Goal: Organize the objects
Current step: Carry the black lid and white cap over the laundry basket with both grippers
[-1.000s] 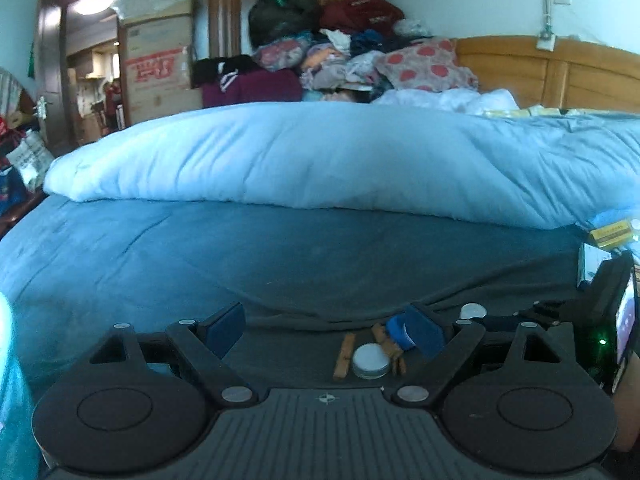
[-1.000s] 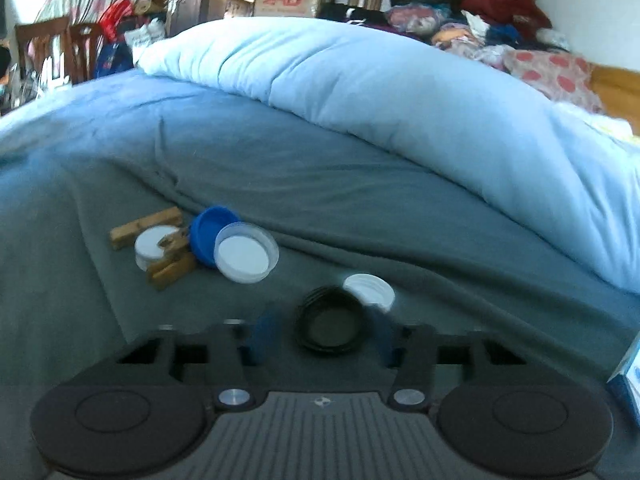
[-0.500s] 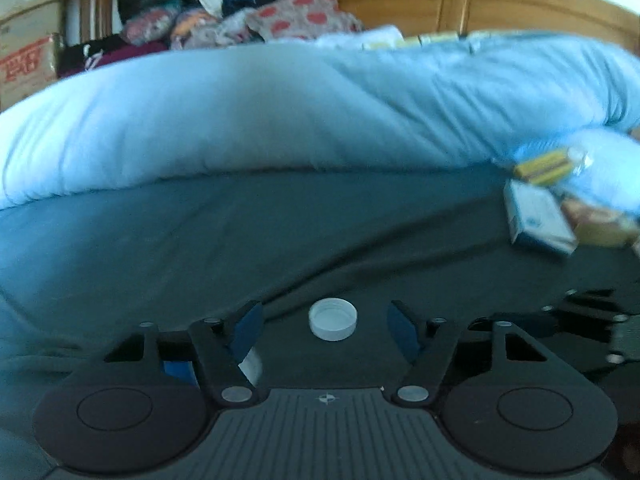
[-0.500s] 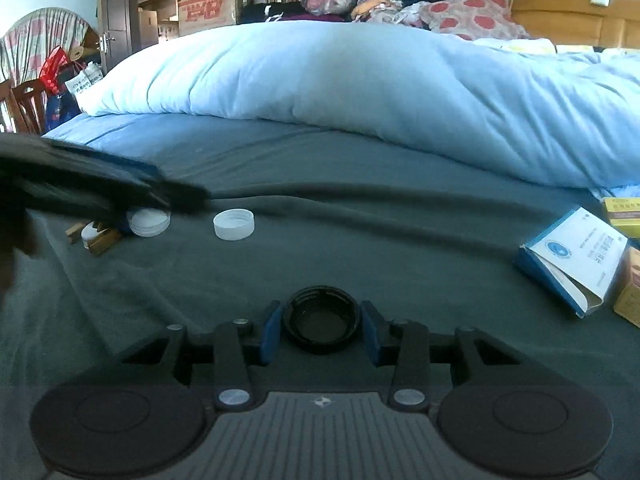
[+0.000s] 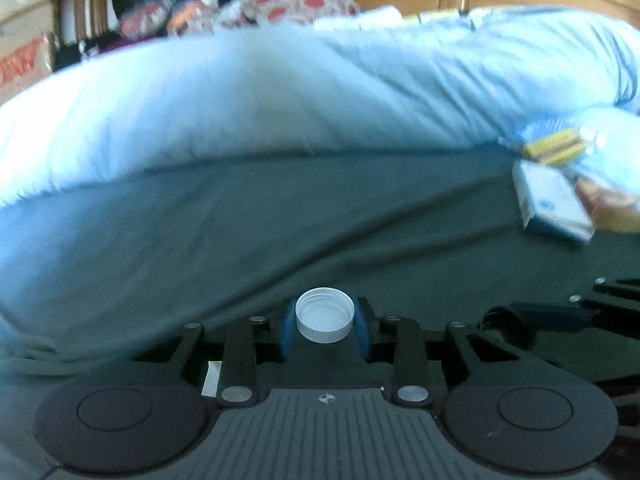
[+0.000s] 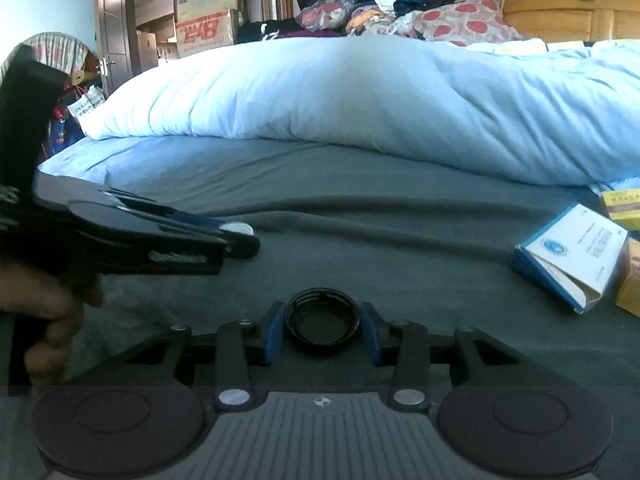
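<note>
A white bottle cap (image 5: 325, 312) lies open side up on the dark grey sheet (image 5: 280, 232). My left gripper (image 5: 325, 330) is closing on it, and both blue pads touch its sides. From the right wrist view the same gripper (image 6: 236, 240) reaches in low from the left, held by a hand (image 6: 44, 308), with the white cap (image 6: 239, 229) at its tips. My right gripper (image 6: 322, 334) is shut on a black cap (image 6: 322, 322), open side up, just above the sheet. The black cap (image 5: 505, 320) also shows at the right of the left wrist view.
A light blue duvet (image 6: 360, 100) is heaped across the bed behind the sheet. A blue-and-white box (image 6: 572, 256) and a yellow box (image 6: 620, 204) lie at the right. Clothes and cardboard boxes (image 6: 204, 28) are stacked against the far wall.
My left gripper swung right, away from the clothespins and lids, dropped to the white cap and closed its jaws around it. My right gripper carried the black cap to the right.
</note>
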Demonstrator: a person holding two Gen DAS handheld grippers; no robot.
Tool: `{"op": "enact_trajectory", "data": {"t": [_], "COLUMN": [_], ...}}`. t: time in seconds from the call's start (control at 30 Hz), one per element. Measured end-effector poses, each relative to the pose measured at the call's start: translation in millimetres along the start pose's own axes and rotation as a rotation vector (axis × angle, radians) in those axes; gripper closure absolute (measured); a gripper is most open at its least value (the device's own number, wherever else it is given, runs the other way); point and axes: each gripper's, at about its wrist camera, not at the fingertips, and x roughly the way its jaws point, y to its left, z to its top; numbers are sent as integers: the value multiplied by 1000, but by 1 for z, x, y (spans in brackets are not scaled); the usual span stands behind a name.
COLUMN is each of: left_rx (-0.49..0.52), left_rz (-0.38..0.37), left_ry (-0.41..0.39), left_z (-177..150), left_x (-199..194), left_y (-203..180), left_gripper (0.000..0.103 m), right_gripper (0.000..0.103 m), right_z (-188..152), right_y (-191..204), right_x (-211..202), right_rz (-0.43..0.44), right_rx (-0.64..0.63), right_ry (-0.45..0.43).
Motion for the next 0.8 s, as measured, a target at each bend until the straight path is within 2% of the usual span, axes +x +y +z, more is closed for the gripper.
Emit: {"op": "enact_trajectory", "data": {"t": [0.1,0.2,0.3,0.4,0.6,0.73,0.8], "left_rx": [-31,-95,-162,-188,-336,-450,-504], "left_rz": [61,182,361,549,883,1016,1042], "left_ry": [-91,-189,-281,-334,-354,-350,-334], "left_z": [13,22,24,13,-40,-74,-89], "left_x": [-53,-122,-198,-270,-400,-462,-483], "left_y": [15,45,86,123,212,257,277], "left_gripper": [71,71,71,71,71,71,71], "right_gripper": [61,60,60,60,60,60,60], "right_z": [17,46,75,104,165,195,207], "right_y": [10,37,75,127,248,328,367], "right_x": [-18,-39,-57,-75,-113,-129,-132], "right_rz": [17,70,143,249,478,611,670], "right_rx": [-14,-57,-124,-177,-270,-316,-333], "right_ry": [-54,-133,-200,-252,-316,-301,-279]}}
